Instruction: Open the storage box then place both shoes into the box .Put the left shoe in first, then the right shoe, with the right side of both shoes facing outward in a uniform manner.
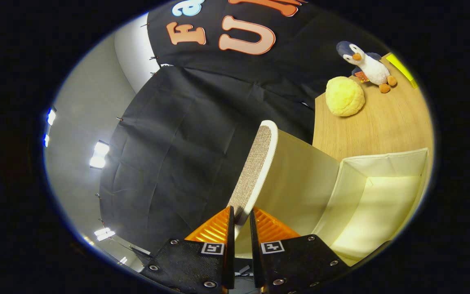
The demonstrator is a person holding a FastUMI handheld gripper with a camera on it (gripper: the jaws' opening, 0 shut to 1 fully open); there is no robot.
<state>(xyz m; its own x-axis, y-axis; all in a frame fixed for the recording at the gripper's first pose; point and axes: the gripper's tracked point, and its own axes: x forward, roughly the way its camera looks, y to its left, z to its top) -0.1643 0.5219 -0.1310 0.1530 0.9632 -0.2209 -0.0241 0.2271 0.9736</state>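
**Tongs clamped on the raised lid of the storage box**

Tilted view along the tongs (241, 218), rolled to one side so the counter (386, 126) slants and the booth wall and ceiling lights sit off to the left. No hand or sleeve to be seen behind the mount plates, so nothing to say of the grip on the handle.

Narrow gap between the fingers, both pressed against the edge of the lid (255, 171): one finger on the woven fabric outer face, the other on the smooth pale inner face. Lid lifted well up and standing steeply, white-trimmed rim curving away beyond the fingertips.

Storage box (365, 192) open just to the right of the fingers, on the wooden counter, with pale cream inner walls and floor on show; the visible part of the interior holds nothing.

Further along the counter, beyond the box, a round yellow plush ball (345, 97), and just past it a plush penguin (367, 65) lying near a yellow strip (401, 70) at the far edge.
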